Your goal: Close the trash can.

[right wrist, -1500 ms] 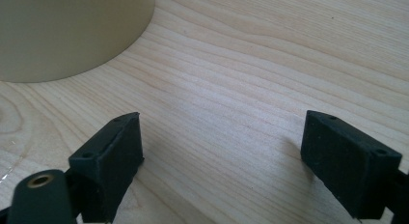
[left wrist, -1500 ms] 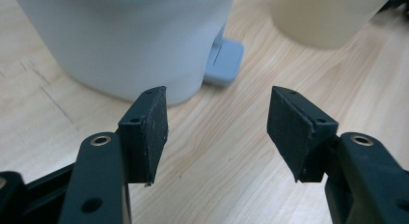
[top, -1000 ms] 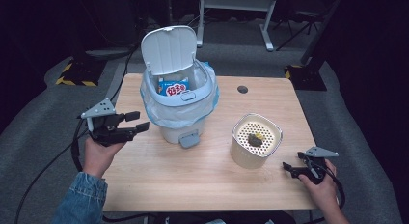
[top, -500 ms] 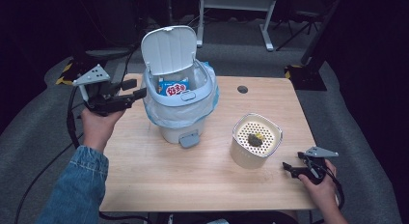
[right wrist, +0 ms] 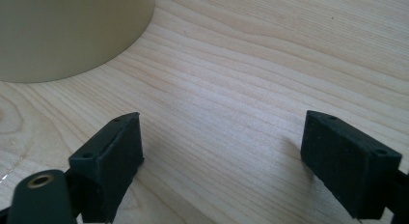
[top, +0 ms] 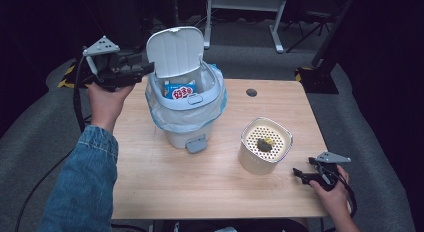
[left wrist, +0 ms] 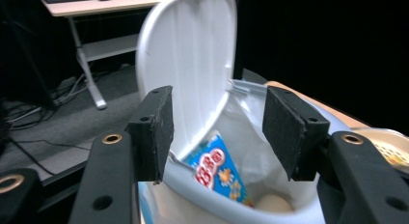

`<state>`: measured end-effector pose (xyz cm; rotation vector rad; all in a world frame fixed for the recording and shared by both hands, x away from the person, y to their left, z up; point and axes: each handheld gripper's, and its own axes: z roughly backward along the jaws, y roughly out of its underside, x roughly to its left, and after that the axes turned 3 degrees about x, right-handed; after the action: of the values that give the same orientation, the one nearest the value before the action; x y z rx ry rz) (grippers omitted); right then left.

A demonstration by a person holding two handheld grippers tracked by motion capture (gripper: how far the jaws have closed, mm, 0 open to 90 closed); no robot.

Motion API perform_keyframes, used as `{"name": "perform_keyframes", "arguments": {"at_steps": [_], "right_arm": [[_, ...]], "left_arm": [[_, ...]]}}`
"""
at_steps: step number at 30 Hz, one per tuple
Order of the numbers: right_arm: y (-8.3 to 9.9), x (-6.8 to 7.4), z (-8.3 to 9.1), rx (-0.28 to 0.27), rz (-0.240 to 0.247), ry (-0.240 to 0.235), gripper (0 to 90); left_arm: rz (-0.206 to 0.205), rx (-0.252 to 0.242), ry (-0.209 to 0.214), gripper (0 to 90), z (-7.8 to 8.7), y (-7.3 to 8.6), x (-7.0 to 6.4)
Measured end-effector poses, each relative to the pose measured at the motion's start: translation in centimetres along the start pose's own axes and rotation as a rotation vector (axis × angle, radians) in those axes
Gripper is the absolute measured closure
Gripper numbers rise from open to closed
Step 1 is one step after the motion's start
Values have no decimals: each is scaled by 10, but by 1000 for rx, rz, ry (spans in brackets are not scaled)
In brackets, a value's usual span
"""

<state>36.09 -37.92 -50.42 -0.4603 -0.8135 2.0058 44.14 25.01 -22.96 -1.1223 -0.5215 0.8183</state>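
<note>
Beside the bin's raised lid (top: 176, 51), left gripper (left wrist: 215, 125) fingers gape empty; lid likely light, stiff plastic—pinch its top edge.

Overhead cam plus two tool-cams

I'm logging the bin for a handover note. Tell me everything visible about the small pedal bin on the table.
The pedal bin is small, pale blue-grey, plastic-looking, and stands upright on the wooden table left of centre. Its white ribbed lid is swung up and stands open at the back. A thin translucent liner folds over the rim. A grey foot pedal juts from the base at the front. Inside lies a blue snack packet with red characters. The left tongs hover open beside the lid; whether they touch it is unclear.
</note>
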Motion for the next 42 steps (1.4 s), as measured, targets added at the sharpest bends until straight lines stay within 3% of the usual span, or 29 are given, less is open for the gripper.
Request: {"name": "perform_keyframes", "arguments": {"at_steps": [6, 11, 16, 24, 25, 27, 28, 30, 32, 35, 39, 42], "right_arm": [[0, 0, 0, 0, 0, 0, 150], [0, 0, 0, 0, 0, 0, 151], [0, 0, 0, 1, 1, -2, 152], [0, 0, 0, 0, 0, -2, 153], [0, 0, 0, 0, 0, -2, 153], [0, 0, 0, 1, 1, -3, 153], [0, 0, 0, 1, 1, -3, 153], [0, 0, 0, 1, 1, -3, 153], [0, 0, 0, 1, 1, -3, 153], [0, 0, 0, 1, 1, -3, 153], [0, 0, 0, 1, 1, -3, 153], [0, 0, 0, 0, -1, -3, 153]], "left_arm": [[14, -1, -53, 430, -14, -11, 6], [39, -1, -65, 431, -21, -18, 14], [88, -19, 21, 430, -25, -23, 24], [49, 9, 19, 416, -27, -25, 19], [61, 5, 58, 421, -26, -24, 19], [62, 4, 96, 438, -25, -25, 18], [52, 15, 89, 437, -25, -26, 16], [13, 16, -39, 438, -23, -27, 10], [11, -8, -70, 446, -19, -29, 11], [58, 6, -55, 420, -22, -31, 22], [82, 35, -48, 407, -30, -30, 30], [94, 39, 6, 408, -37, -29, 32]]}}
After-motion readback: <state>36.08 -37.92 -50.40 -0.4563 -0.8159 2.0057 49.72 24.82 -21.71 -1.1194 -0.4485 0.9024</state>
